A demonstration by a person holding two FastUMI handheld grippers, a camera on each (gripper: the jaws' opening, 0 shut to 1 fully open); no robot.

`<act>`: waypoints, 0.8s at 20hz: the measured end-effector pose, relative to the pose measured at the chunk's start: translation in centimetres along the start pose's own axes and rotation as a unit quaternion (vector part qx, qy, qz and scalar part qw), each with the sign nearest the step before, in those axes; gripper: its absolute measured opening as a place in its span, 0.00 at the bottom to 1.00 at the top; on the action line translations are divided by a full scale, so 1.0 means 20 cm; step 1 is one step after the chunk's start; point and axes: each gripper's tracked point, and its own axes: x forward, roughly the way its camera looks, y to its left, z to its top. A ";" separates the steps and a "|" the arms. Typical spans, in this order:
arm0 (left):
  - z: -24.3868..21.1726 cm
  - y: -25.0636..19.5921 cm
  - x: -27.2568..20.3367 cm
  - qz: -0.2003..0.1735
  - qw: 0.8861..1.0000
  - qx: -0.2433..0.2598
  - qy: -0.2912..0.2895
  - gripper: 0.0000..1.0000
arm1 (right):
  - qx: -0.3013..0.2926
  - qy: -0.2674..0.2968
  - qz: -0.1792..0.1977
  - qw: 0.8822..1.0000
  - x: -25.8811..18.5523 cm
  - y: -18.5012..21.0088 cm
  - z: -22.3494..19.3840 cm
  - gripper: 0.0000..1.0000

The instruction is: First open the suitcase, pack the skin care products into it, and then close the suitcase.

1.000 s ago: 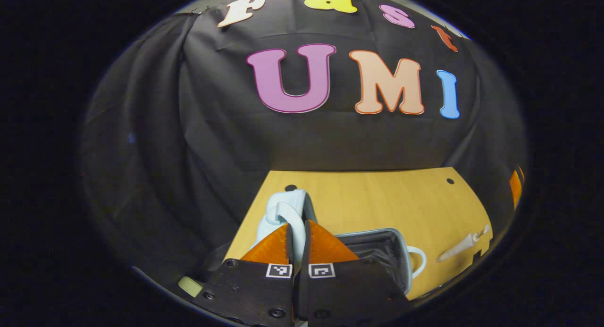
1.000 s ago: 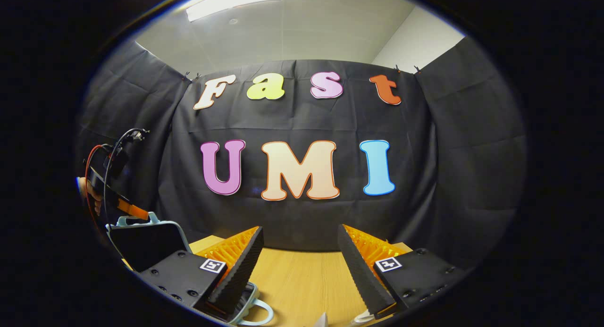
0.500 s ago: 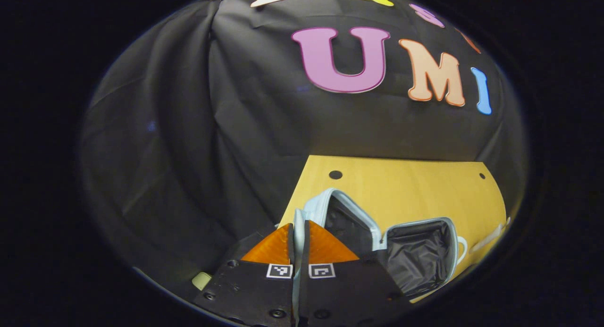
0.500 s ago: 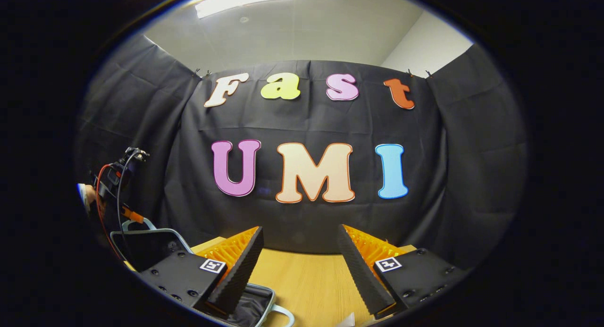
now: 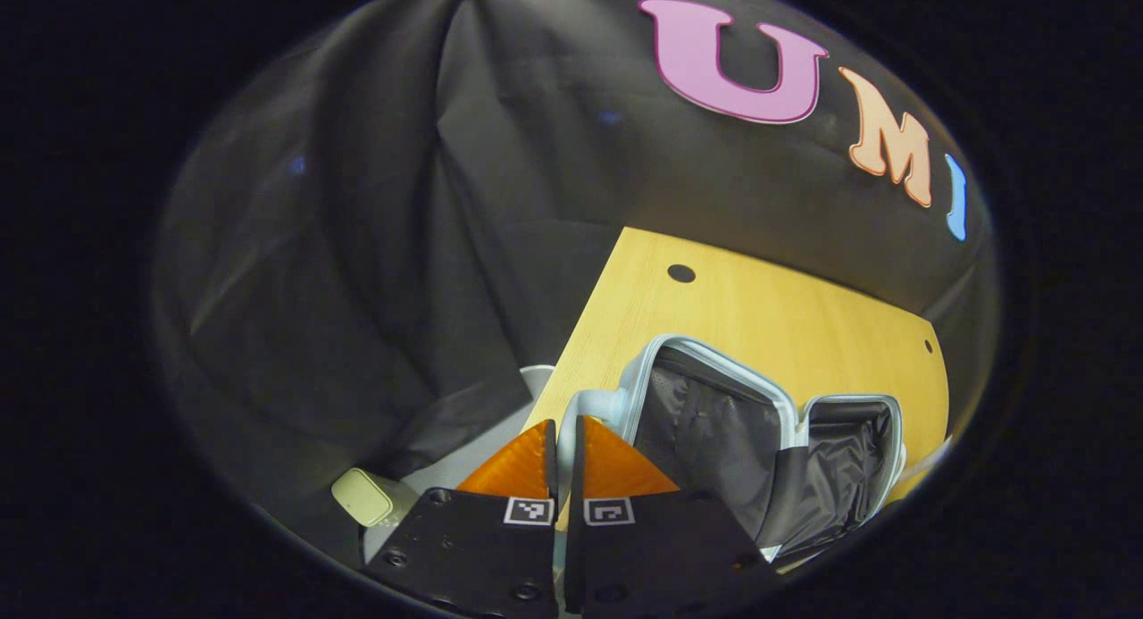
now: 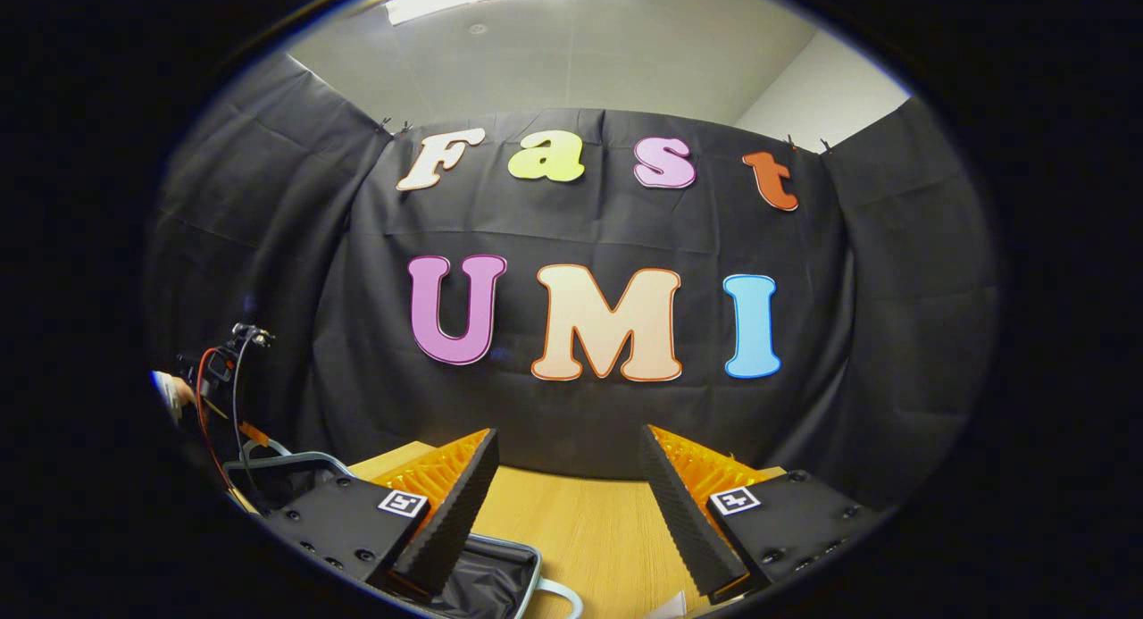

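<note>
Step in hand: opening the suitcase (image 5: 759, 440). It lies on the worktop (image 5: 759, 306) with its lid (image 5: 696, 414) swung out and the dark lining of both halves exposed. The left tongs (image 5: 563, 440) are closed to a narrow slit on the pale edge of the lid, apparently gripping it. The right tongs (image 6: 567, 503) stand wide apart, holding nothing, above the worktop beside the suitcase's near corner. Judgement: the lid is nearly laid flat; next, the left tongs should release it, and one pair should fetch a skin care product, none clearly identifiable here.
</note>
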 end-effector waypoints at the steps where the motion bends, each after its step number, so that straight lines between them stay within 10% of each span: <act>1: -0.03 0.02 0.04 0.003 1.000 -0.001 0.010 0.00 | -0.002 0.001 0.000 1.000 0.00 0.01 0.00 0.98; 8: -0.16 0.13 0.16 0.041 0.998 -0.048 0.003 0.02 | -0.011 0.005 -0.014 1.000 -0.03 -0.03 0.00 0.99; 10: -0.09 0.15 0.17 0.051 0.997 -0.044 -0.035 0.15 | -0.012 0.003 -0.016 1.000 -0.05 -0.04 0.00 0.99; 14: 0.11 0.10 -0.02 0.081 0.987 -0.035 -0.133 0.99 | -0.013 0.001 -0.015 1.000 -0.07 -0.10 0.01 0.98; 16: 0.21 0.03 -0.15 0.098 0.977 -0.027 -0.189 0.98 | -0.010 -0.004 -0.015 1.000 -0.09 -0.15 0.02 1.00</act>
